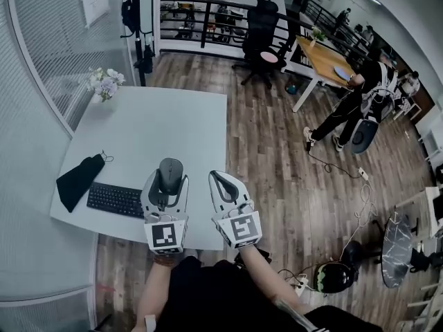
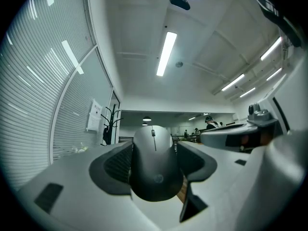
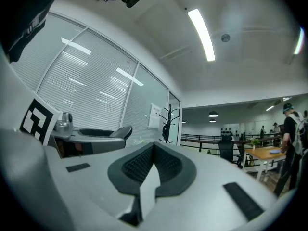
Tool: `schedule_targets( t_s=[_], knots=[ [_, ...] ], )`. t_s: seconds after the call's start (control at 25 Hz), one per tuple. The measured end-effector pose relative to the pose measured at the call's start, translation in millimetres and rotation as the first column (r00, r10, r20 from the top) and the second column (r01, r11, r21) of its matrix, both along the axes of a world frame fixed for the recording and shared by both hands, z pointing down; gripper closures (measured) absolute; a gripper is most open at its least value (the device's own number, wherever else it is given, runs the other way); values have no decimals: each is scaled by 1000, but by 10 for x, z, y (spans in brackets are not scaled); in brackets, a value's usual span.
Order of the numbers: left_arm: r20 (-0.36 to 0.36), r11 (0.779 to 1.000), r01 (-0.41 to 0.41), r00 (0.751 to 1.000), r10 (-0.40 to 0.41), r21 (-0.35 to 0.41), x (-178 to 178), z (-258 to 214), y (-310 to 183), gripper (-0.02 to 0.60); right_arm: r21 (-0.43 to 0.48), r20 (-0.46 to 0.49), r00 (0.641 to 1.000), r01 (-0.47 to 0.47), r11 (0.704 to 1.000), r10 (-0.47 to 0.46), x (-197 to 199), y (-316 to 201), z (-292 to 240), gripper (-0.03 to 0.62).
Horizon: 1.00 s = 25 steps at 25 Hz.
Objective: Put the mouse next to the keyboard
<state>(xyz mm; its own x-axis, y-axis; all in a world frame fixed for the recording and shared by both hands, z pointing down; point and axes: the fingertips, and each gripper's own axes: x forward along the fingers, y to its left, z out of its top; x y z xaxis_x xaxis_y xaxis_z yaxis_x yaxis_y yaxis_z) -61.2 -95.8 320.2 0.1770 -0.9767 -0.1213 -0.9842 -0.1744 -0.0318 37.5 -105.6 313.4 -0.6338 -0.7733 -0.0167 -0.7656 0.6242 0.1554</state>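
The left gripper's (image 1: 169, 185) 2 jaws clamp the mouse (image 1: 170, 169) above the table's (image 1: 180, 116) front edge, just right of the keyboard (image 1: 115, 200). It should go down flat and parallel to the keys before the jaws let go. The right gripper (image 1: 221, 180) is closed and empty.

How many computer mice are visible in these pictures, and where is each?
1. The dark grey plastic computer mouse is gripped in the left claw, just right of the black keyboard. No other is visible.

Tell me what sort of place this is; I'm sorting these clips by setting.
Most likely an open-plan office: a white desk with a keyboard, a black swivel chair and blinds along the glass wall.
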Motion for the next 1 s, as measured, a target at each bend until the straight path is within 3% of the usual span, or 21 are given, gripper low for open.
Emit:
schedule_targets(
  t_s=[0.4, 1.0],
  knots=[
    [2, 999, -27, 1000, 27, -37, -166, 234, -213, 290, -17, -10, 998, -54, 998, 54, -66, -128, 134, 597],
    [-2, 997, -58, 998, 58, -47, -13, 373, -429, 290, -12, -11, 995, -96, 995, 96, 187, -456, 170, 597]
  ],
)
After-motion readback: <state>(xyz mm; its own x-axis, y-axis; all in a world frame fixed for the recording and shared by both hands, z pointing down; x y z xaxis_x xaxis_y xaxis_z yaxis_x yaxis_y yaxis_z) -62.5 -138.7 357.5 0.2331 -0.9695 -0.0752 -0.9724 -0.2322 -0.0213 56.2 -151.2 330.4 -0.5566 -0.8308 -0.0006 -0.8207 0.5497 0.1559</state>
